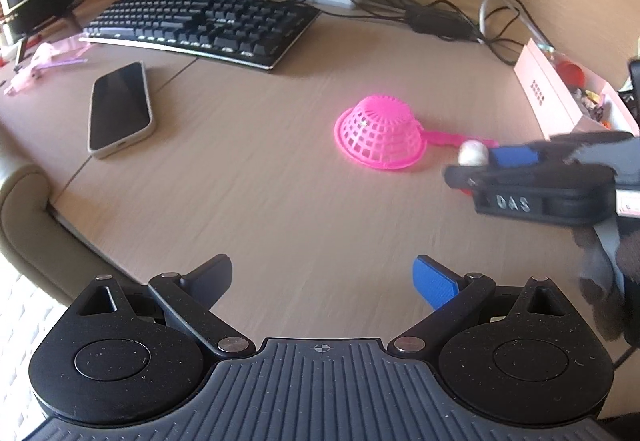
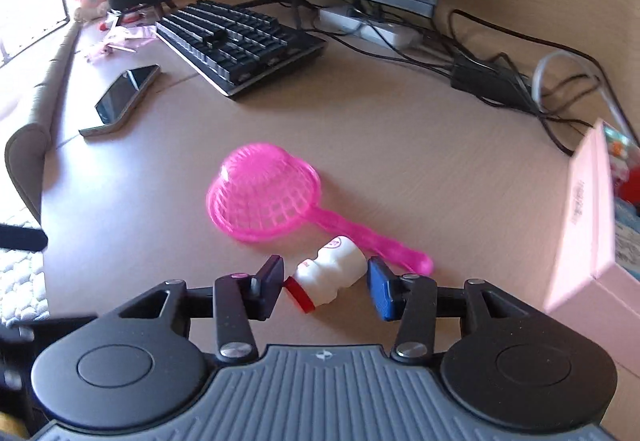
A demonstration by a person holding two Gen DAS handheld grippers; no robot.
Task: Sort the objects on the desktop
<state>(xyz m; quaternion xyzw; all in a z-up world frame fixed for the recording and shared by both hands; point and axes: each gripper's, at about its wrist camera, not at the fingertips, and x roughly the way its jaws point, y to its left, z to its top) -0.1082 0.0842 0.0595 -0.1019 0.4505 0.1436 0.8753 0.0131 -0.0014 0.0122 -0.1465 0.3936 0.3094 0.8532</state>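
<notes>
So my right gripper [image 2: 326, 287] is down at the counter [image 2: 360, 129] with the little white bottle [image 2: 330, 273] lying on its side between the jaws. The dark pad sits right at its red cap [image 2: 299, 295] and the blue pad right at its base, so they're bracketing it end to end. Honestly can't tell from the wrist view whether the pads are actually pressing yet or just flanking it; looks like a sliver of gap on both sides, so I'd call it not gripped.

The bottle looks like light, hollow, hard plastic with a waisted body, so it'll probably be slick and want to roll or squirt out. Grabbing it cap-to-base seems dicey; the narrow waist would be the better spot, pads across the body.

The pink strainer [image 2: 264, 197] lies upside down just behind the bottle, its handle running past the bottle's base, close enough that I might nudge it. Thin mesh plastic, featherweight, a bit flexy, so I'd take it by the handle.

My left gripper [image 1: 322, 279] is spread wide, holding nothing, above bare counter. The pink box [image 2: 580, 225] with bits in it sits off to the right, probably where this stuff goes.
</notes>
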